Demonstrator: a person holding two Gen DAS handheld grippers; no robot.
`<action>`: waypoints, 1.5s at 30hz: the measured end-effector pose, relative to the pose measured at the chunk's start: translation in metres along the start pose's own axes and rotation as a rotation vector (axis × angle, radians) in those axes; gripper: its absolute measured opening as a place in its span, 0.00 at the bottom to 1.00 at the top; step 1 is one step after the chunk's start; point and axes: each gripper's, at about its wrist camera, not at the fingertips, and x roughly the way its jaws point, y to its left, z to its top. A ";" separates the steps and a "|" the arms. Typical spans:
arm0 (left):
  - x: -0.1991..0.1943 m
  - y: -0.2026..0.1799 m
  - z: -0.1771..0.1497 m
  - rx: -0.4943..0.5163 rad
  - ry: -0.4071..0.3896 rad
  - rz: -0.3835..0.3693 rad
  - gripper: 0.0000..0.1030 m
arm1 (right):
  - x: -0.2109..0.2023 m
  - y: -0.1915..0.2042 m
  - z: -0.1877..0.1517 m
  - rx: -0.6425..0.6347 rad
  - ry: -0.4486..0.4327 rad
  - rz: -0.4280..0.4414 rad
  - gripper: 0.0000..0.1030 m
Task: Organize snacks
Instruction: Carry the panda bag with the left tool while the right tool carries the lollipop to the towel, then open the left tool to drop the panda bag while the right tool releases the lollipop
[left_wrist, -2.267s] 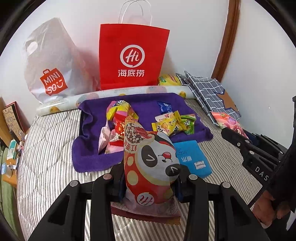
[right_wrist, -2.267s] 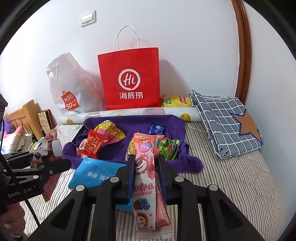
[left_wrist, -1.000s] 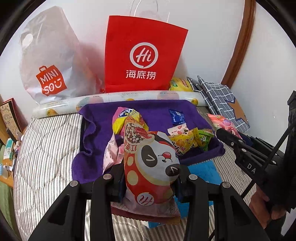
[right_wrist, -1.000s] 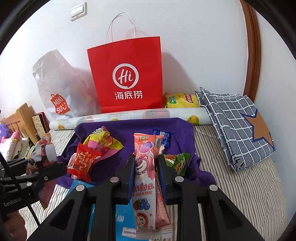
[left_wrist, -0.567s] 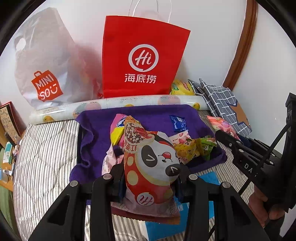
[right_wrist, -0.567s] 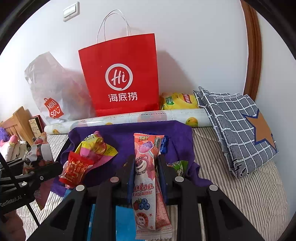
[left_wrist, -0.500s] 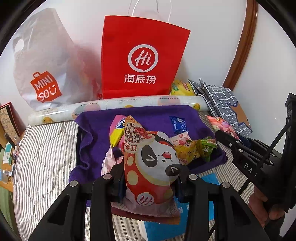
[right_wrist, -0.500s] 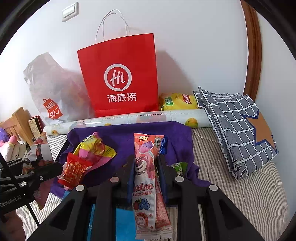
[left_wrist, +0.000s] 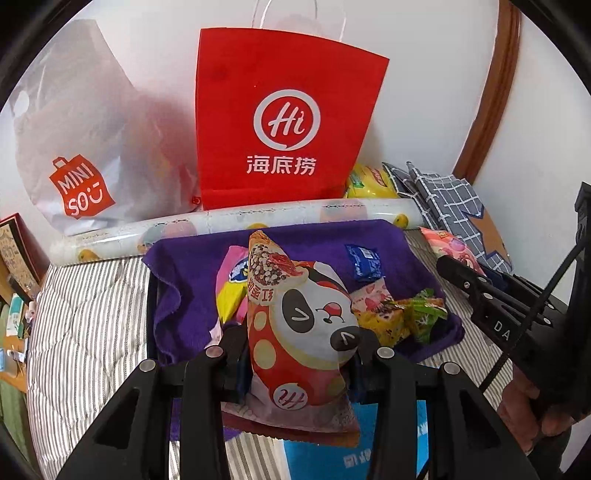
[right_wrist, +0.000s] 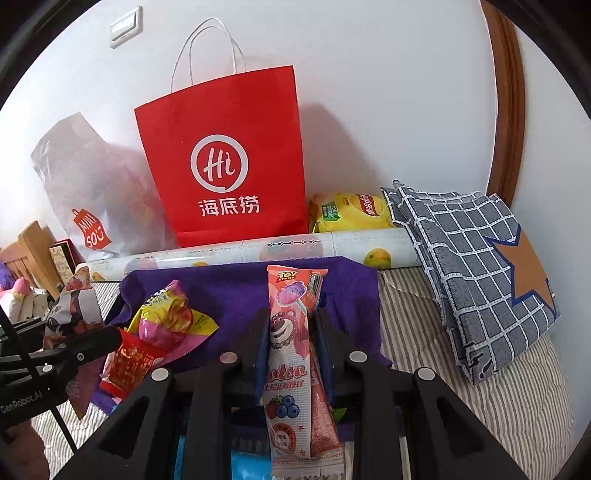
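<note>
the left gripper (left_wrist: 299, 354) is clamped on a puffy panda-print snack bag (left_wrist: 299, 325), held upright above the near edge of the purple towel (left_wrist: 188, 280). the right gripper (right_wrist: 291, 343) pinches a slim pink lotso candy pack (right_wrist: 295, 362), also upright, over the same towel. the red haidilao paper bag (right_wrist: 225, 158) stands against the wall behind, well apart. risk, as i judge it: the air-filled panda bag could squirt out of the grip, and the long pack could snag the bag's rim or tip it over.

A home bedroom: striped quilted mattress (left_wrist: 85, 332), folded checked blanket (right_wrist: 476, 266), wooden headboard (right_wrist: 26, 251), wall light switch (right_wrist: 125, 26).
</note>
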 end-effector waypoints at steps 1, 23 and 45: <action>0.002 0.001 0.001 -0.002 0.001 0.002 0.39 | 0.003 -0.001 0.002 -0.002 0.000 -0.002 0.22; 0.056 0.028 0.013 -0.124 0.088 -0.140 0.39 | 0.057 -0.036 0.003 0.090 0.127 0.074 0.22; 0.063 0.014 0.006 -0.083 0.091 -0.114 0.40 | 0.063 -0.030 -0.006 0.060 0.162 0.066 0.32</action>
